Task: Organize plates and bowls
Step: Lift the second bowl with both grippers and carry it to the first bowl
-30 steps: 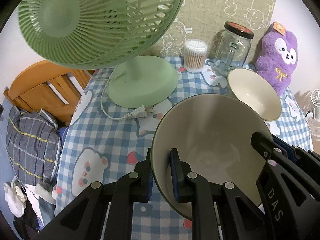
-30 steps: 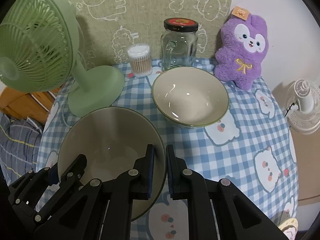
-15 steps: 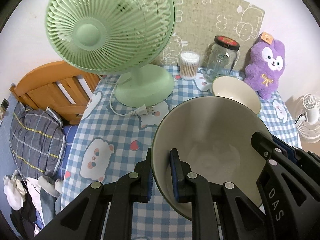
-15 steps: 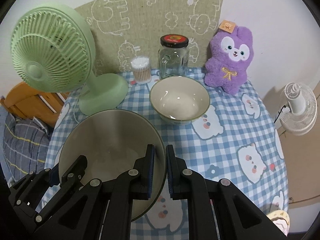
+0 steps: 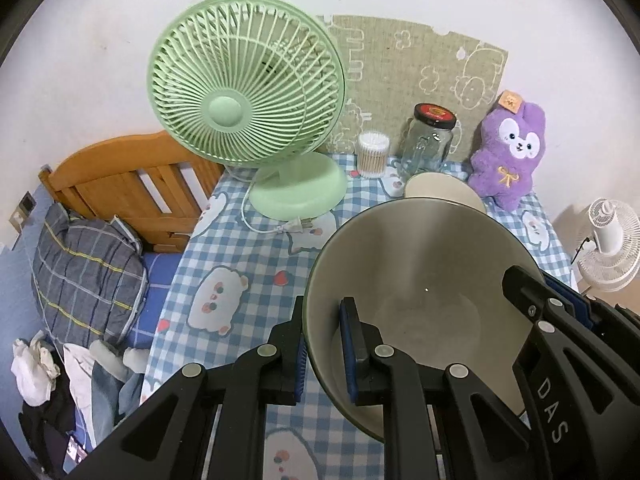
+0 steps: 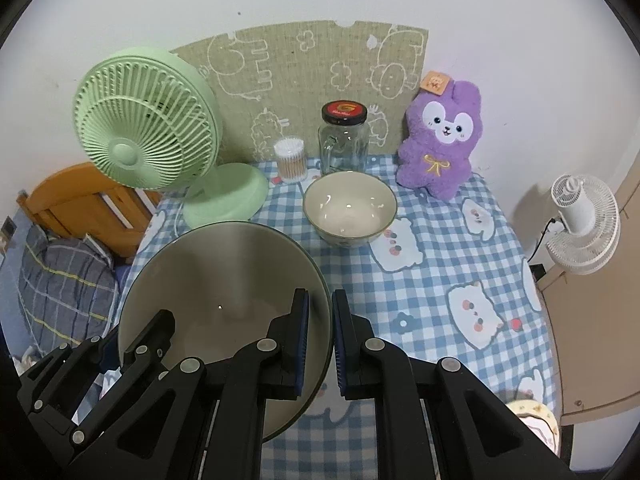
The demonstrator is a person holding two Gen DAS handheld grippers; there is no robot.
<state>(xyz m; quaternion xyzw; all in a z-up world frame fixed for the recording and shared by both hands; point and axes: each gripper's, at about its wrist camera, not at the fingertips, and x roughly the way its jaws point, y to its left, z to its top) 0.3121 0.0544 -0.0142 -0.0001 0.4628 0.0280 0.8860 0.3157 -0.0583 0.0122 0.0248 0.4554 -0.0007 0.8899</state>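
Observation:
A large cream bowl with a dark green rim hangs above the blue checked table, held from both sides. My left gripper is shut on its left rim, one pad inside and one outside. On the opposite rim my right gripper is shut the same way. Each gripper also shows in the other view, the right gripper at the right edge and the left gripper at the lower left. A smaller cream bowl stands upright at the back of the table.
At the back stand a green desk fan with its loose plug cord, a cotton swab tub, a lidded glass jar and a purple plush. A bed lies left, a white fan right.
Both grippers have risen and drawn back from the wall with the large bowl between them. The fan, jar and small bowl now look smaller and farther below.

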